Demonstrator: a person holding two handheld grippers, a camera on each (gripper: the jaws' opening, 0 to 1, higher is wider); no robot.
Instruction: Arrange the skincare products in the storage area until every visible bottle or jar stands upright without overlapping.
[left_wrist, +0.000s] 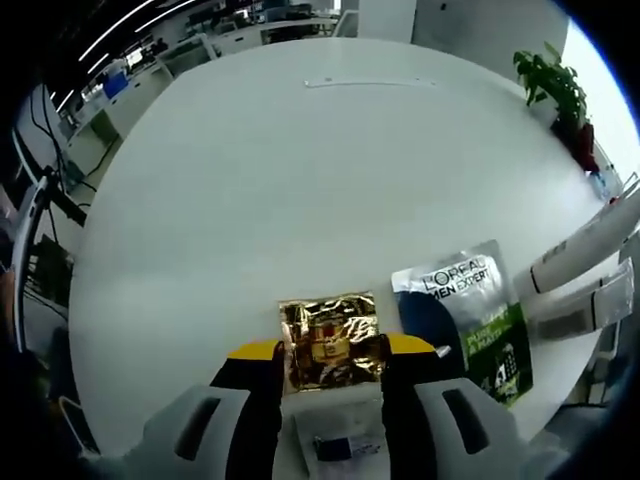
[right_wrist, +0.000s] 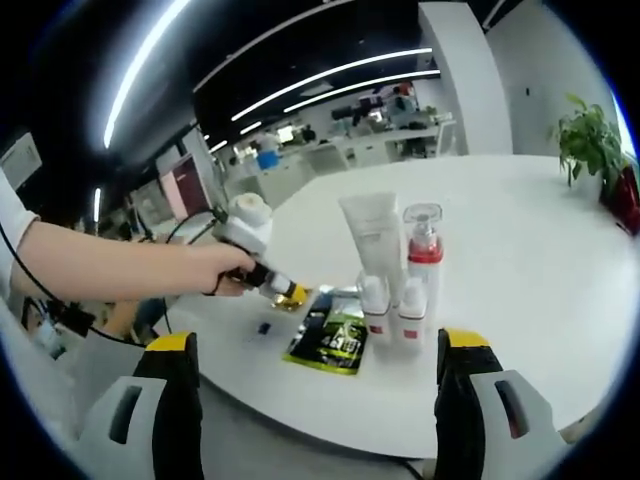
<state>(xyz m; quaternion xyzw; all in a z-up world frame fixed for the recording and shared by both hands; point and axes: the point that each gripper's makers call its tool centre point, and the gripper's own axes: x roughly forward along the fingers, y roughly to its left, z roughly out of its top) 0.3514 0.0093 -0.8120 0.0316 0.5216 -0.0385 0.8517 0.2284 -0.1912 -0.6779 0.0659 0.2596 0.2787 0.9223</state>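
My left gripper (left_wrist: 331, 352) is shut on a crinkled gold foil sachet (left_wrist: 330, 335) just above the white table (left_wrist: 300, 180). A grey and green L'Oreal Men Expert sachet (left_wrist: 472, 312) lies flat to its right. In the right gripper view, a white tube (right_wrist: 372, 238), a pump bottle with a red band (right_wrist: 423, 250) and two small white bottles (right_wrist: 373, 310) (right_wrist: 411, 311) stand upright in a tight group. The green sachet (right_wrist: 335, 342) lies in front of them. A person's hand holds the left gripper (right_wrist: 287, 292) beside it. My right gripper (right_wrist: 320, 342) is open wide and holds nothing.
A potted plant (left_wrist: 555, 85) stands at the table's far right edge. White bottle shapes (left_wrist: 585, 262) reach in from the right of the left gripper view. A small dark item (right_wrist: 264, 327) lies near the table's front edge. Office desks (right_wrist: 330, 150) stand behind.
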